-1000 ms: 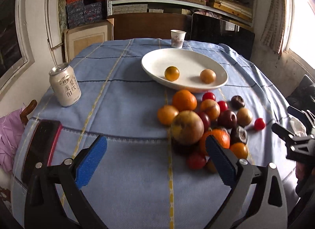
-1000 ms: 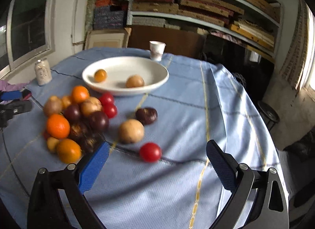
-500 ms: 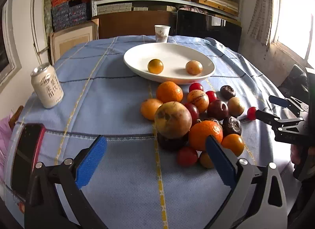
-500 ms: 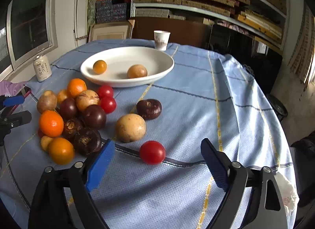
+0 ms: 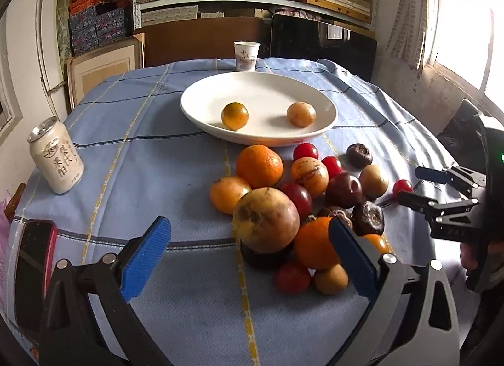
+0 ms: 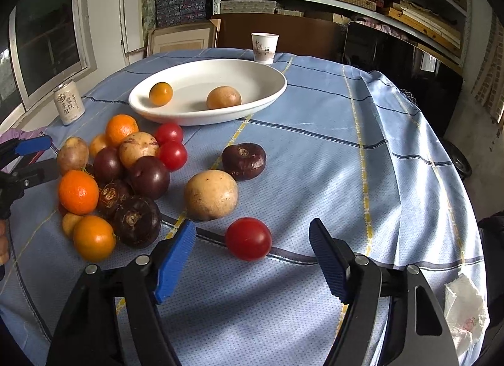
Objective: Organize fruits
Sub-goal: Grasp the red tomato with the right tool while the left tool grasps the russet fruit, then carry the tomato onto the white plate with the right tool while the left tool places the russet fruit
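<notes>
Right gripper is held spread wide around a red tomato, nothing pinched yet; left gripper likewise spread. Two fruits are seen in the white dish; the pile remains on the cloth.

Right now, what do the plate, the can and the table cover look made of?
Plate: glazed ceramic by the look, smooth white with soft sheen; could be melamine.
Can: thin metal, likely aluminium, with a bright silvery top rim and printed matte body.
Table cover: woven fabric, matte, draping in folds at the edge.
</notes>
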A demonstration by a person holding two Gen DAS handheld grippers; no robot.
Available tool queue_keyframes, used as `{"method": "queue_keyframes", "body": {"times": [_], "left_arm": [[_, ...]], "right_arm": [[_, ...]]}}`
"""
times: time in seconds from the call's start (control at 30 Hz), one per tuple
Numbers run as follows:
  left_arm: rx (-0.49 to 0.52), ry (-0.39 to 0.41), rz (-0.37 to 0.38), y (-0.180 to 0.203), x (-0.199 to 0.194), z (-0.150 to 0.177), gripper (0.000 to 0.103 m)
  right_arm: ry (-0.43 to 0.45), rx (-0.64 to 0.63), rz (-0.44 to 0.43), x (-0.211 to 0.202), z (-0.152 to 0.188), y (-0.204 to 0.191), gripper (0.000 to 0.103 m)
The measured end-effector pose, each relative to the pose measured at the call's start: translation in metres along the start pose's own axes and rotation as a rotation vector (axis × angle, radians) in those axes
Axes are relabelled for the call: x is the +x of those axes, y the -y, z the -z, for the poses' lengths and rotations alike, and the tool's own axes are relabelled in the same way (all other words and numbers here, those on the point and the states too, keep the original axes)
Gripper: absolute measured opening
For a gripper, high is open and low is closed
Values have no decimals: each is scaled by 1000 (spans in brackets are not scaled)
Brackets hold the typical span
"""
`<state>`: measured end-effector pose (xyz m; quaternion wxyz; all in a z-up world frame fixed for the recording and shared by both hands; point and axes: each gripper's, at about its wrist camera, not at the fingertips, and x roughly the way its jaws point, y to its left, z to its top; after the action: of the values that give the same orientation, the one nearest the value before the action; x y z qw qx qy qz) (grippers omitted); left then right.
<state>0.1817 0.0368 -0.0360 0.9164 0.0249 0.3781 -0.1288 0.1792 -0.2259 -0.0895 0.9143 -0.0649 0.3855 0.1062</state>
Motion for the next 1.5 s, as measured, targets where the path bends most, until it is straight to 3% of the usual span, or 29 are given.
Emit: {"method": "queue_keyframes", "body": {"times": [0.53,0.57,0.63,0.8,0.9,1.03,1.2,1.37,1.5], "left_arm": [[7,-13,24,8,13,-10,97],[11,-14,28,9,13,-11,96],[16,-21,48,11,15,-12,78],[-11,-46,118,8,20,-12,66],[-19,-49,109,6,21,-12,59],[-37,-62,108,1,21,-9,51],[-54,-79,106,-3,25,-7,51],[-49,-89,90,-3,21,-6,51],[-38,-89,88,0,18,-5,45]], "right_arm": [[-12,7,-17,4,0,2,75],[-14,7,-18,5,0,2,75],[-16,10,-20,5,0,3,75],[-19,14,-26,5,0,4,75],[-16,10,-30,5,0,3,75],[-15,20,-41,5,-1,5,64],[-32,46,-49,8,0,9,53],[-35,50,-56,8,0,9,32],[-31,40,-45,6,-1,7,31]]}}
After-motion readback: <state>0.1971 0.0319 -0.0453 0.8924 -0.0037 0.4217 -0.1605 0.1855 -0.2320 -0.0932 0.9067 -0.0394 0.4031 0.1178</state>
